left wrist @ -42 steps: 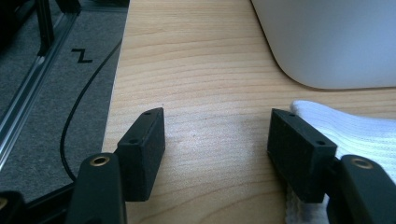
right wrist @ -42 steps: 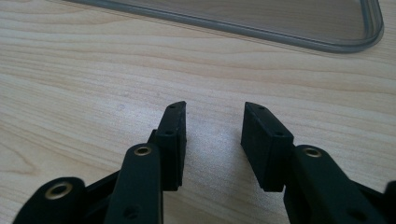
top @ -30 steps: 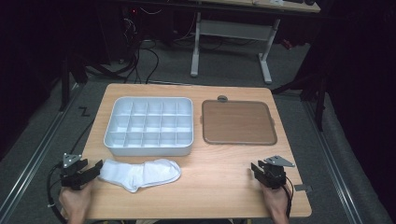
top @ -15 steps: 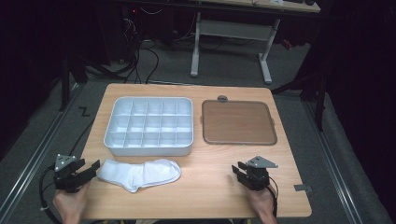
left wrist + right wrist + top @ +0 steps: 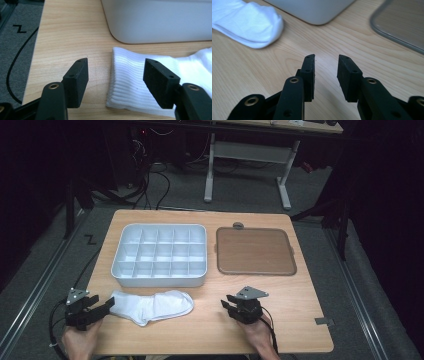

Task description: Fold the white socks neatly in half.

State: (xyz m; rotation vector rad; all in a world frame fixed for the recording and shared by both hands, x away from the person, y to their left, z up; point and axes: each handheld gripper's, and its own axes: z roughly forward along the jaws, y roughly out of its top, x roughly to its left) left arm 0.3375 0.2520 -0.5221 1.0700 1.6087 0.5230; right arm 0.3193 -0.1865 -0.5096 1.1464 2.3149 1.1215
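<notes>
White ribbed cotton sock flat at near-left table edge, cuff between spread left gripper jaws, untouched. Right gripper part-open, just narrowed, empty. Risk: pinching one cuff layer, sock slips.

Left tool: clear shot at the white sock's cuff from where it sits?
Probably yes. The left tool is open with the ribbed cuff of the white sock flat on the wooden table right ahead, nothing between.
</notes>
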